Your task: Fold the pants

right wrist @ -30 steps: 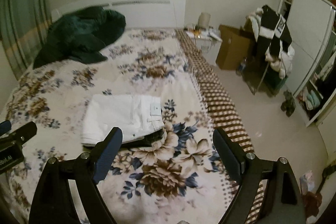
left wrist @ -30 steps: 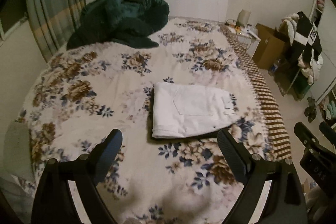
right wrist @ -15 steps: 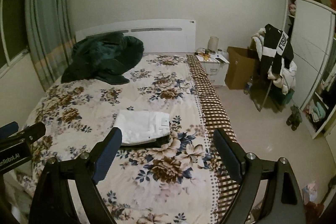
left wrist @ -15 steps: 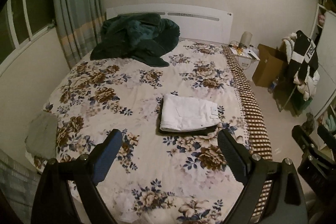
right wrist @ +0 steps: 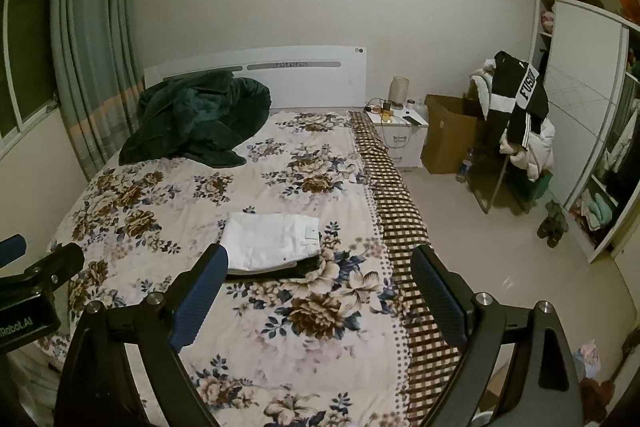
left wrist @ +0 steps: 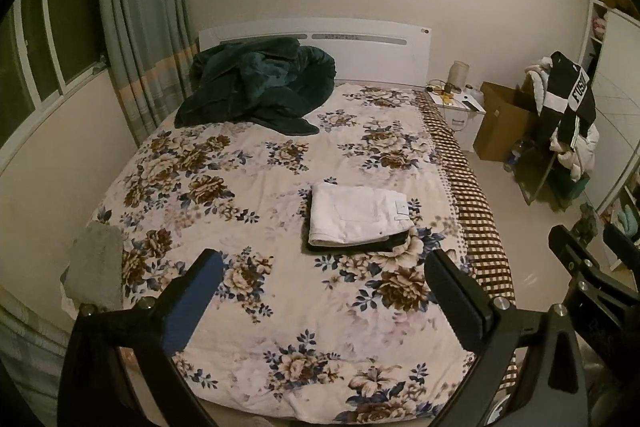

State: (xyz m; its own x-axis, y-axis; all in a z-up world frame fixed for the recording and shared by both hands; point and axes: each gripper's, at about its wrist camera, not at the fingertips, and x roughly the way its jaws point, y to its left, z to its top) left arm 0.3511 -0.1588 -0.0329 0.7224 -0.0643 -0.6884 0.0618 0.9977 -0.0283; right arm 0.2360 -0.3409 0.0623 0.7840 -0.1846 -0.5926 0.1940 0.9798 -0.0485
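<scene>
Left gripper point(left wrist: 322, 269): jaws spread wide, holding nothing, raised above the foot end of the bed.
Right gripper point(right wrist: 320, 267): released as well, fingers far apart and empty, also above the foot end; its body shows at the right edge of the left wrist view.
White pants point(left wrist: 358, 213): folded into a neat rectangle, back pocket up, lying flat on the bed toward its right side, well apart from both grippers.
Dark garment point(left wrist: 360, 247): folded under the white pants, its edge showing along their near side.
Bed point(left wrist: 224, 195): covered by a floral quilt, checked brown trim along the right edge.
Green blanket point(left wrist: 256, 87): bunched at the head end, against the white headboard point(left wrist: 360, 43).
Nightstand point(right wrist: 400, 131): just beside the bed's head, with a cardboard box point(right wrist: 448, 135) next to it.
</scene>
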